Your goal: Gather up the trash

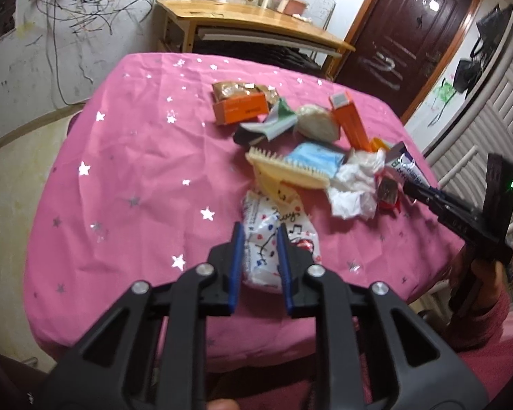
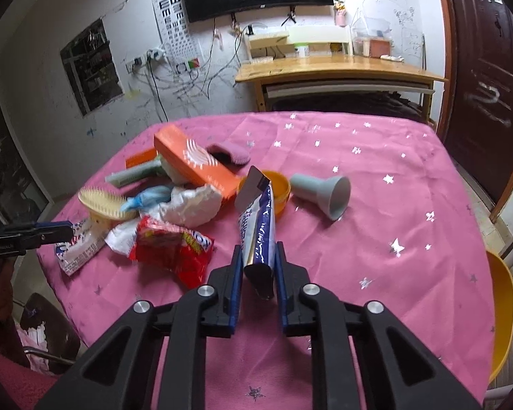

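Note:
A pile of trash lies on the pink star-print tablecloth. My left gripper is shut on a white printed wrapper at the pile's near edge; the same wrapper shows in the right wrist view. My right gripper is shut on a blue and white toothpaste tube, held tilted off the cloth; the tube shows in the left wrist view. A red snack bag, crumpled white paper, a cream brush and orange boxes lie in the pile.
A grey funnel and an orange lid lie right of the pile. A wooden desk stands behind the table. A yellow chair is at the right edge. A dark door is at the back.

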A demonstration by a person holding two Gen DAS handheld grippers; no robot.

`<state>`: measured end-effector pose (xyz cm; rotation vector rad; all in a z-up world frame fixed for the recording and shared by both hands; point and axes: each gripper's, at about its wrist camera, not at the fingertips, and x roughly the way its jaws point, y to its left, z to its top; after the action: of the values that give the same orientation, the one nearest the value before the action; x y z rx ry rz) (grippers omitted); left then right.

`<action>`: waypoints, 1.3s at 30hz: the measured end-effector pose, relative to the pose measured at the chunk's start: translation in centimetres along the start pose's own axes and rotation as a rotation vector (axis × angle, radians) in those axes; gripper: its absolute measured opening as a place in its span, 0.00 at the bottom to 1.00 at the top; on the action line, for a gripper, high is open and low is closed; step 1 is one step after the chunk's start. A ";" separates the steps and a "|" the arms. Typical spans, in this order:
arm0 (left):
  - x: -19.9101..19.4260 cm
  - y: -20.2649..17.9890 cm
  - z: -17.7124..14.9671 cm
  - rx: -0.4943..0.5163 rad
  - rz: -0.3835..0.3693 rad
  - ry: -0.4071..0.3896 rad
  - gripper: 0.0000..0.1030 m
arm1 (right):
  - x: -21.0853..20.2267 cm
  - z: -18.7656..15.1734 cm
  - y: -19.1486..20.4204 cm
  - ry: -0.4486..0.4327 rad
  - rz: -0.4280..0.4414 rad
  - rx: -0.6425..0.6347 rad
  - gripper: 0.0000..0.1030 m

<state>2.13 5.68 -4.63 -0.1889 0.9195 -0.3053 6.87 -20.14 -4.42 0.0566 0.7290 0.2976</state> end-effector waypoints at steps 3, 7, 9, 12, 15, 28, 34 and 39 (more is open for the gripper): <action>-1.5 -0.3 1.0 -0.003 -0.006 -0.053 0.12 | -1.0 0.5 -0.3 -0.039 0.025 0.013 0.11; -3.1 -1.6 2.9 0.029 -0.002 -0.116 0.06 | -1.9 1.1 -0.8 -0.071 0.061 0.036 0.11; -3.2 -2.6 4.2 0.059 0.014 -0.137 0.06 | -2.1 1.3 -1.1 -0.076 0.082 0.047 0.11; -2.6 -3.8 6.0 0.094 0.030 -0.141 0.06 | -2.2 1.3 -1.0 -0.083 0.088 0.053 0.11; -1.5 -4.0 6.5 0.094 0.044 -0.088 0.06 | -2.4 1.0 -1.1 -0.078 0.101 0.043 0.11; 1.1 -3.1 4.3 0.139 0.150 0.026 0.54 | -2.7 0.9 -2.2 -0.082 0.101 0.050 0.11; 3.1 -2.3 5.1 0.044 0.096 0.095 0.54 | -2.9 1.2 -2.1 -0.089 0.096 0.042 0.11; 4.9 -1.7 6.9 -0.020 0.096 0.129 0.54 | -2.8 1.1 -2.5 -0.085 0.098 0.051 0.11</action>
<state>10.13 2.59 -3.75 -0.1440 1.0567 -0.2211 6.24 -23.24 -2.22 0.1529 0.6505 0.3681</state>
